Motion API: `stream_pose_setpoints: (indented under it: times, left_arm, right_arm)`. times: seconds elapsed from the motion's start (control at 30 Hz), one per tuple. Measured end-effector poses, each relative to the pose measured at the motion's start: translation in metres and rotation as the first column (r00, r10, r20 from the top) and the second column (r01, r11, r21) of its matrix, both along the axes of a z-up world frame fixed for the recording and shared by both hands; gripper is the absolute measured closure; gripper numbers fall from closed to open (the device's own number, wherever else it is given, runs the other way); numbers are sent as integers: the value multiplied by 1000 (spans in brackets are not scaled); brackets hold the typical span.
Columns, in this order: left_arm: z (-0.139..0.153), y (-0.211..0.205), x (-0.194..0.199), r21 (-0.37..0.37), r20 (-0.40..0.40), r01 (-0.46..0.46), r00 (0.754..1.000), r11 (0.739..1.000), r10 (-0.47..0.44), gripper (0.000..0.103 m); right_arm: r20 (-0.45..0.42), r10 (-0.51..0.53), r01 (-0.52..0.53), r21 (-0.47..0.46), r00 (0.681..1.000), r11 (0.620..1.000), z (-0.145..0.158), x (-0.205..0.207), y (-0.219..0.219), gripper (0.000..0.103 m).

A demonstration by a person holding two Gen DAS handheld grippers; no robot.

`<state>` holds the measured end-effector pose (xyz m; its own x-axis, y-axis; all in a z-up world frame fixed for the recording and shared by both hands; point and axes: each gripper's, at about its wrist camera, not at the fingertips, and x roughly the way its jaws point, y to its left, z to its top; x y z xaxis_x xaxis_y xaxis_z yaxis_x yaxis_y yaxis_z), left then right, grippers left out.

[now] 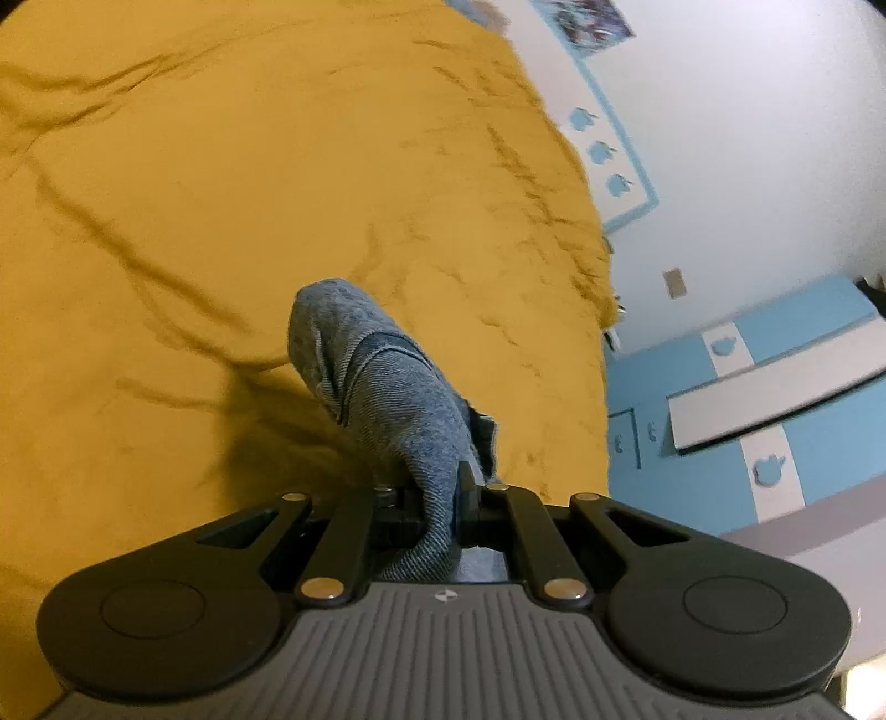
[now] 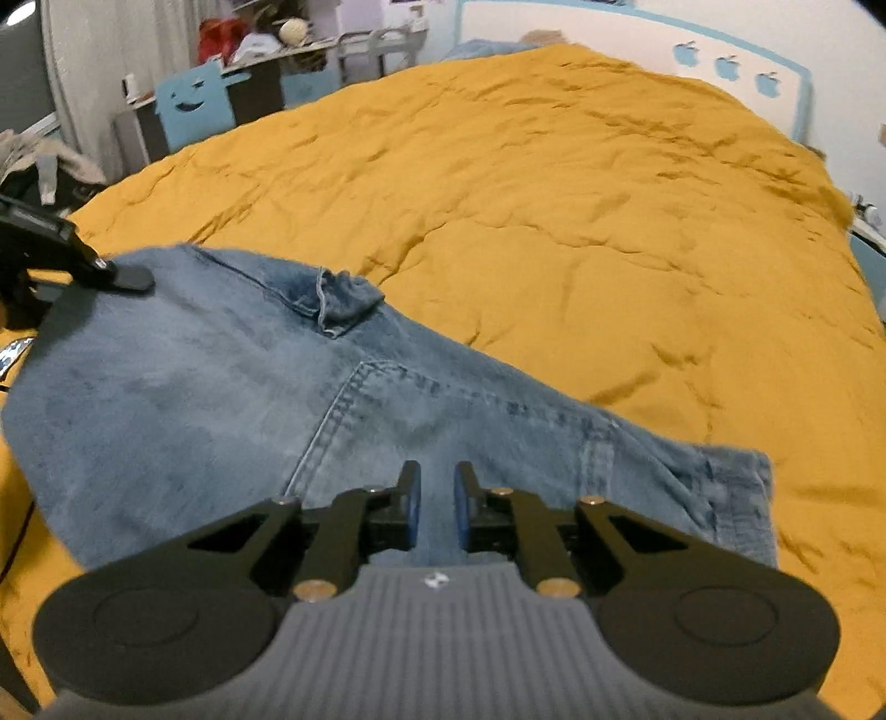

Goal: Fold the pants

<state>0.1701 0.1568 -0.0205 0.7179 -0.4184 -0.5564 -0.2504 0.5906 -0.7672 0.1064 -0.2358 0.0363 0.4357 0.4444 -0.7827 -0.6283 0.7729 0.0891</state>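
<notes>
Blue denim pants (image 2: 221, 387) lie spread on a mustard-yellow bedspread (image 2: 609, 221), with a back pocket and the waistband end toward the right. My right gripper (image 2: 437, 487) hovers just above the pocket area. Its blue pads stand a narrow gap apart with no cloth pinched between them. In the left wrist view my left gripper (image 1: 443, 493) is shut on a bunched fold of the pants (image 1: 387, 387), lifted off the bedspread (image 1: 221, 194). A black finger (image 2: 130, 279) of that left gripper shows at the pants' far left corner.
The bed's right edge meets a white wall with blue apple decals (image 1: 601, 149) and a blue-and-white cabinet (image 1: 775, 376). Beyond the bed's far left corner stand a blue chair (image 2: 194, 105) and a cluttered desk (image 2: 288, 50). Clothes (image 2: 50, 158) are heaped at the left.
</notes>
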Motion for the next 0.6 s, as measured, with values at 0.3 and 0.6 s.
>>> stream_pose_setpoints:
  times: [0.3,0.6]
  left_arm:
    - [40,-35,10,184,4,137,990,973,-140,95]
    - [53,-65,21,274,-31,239,970,932,-240,95]
  right_arm:
    - [-62,-3,4,27,998,1000,-49,83,39,101]
    - [-122,11,-10,2,992,1000,-100,123,67,103]
